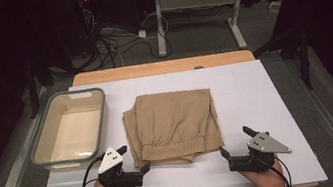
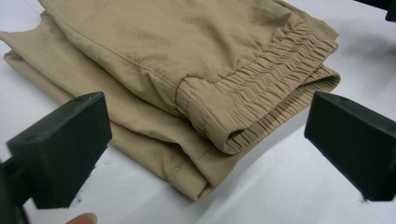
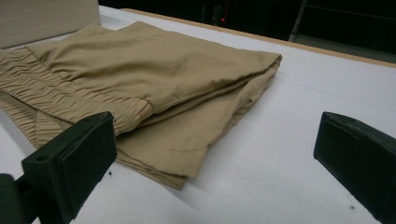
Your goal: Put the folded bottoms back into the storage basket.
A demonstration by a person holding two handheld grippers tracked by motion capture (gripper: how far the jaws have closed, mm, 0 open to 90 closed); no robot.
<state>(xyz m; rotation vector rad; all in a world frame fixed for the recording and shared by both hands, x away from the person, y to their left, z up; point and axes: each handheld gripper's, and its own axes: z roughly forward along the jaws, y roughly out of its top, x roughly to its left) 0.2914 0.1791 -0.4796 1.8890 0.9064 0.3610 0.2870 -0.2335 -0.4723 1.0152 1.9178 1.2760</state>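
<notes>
The table (image 1: 258,109) has a white top with a wooden edge at its far side. On it, left of centre in the high view, sits a grey-rimmed bin (image 1: 46,143) with a cream inside. Just right of the bin, in the middle of the table, lie the folded tan trousers (image 1: 174,122), their elastic waistband toward the person.

The left hand-held gripper (image 1: 132,162) rests near the trousers' near-left corner, and the right hand-held gripper (image 1: 236,144) near their near-right corner; both have jaws spread wide with nothing between them.

The left gripper view brings out the gathered waistband (image 2: 261,93) and the stacked layers of cloth at the fold, plus a fingertip (image 2: 81,218) at the bottom edge. The right gripper view shows the trousers' side hem, the bin's wall at the top left, and the table's wooden far edge.
</notes>
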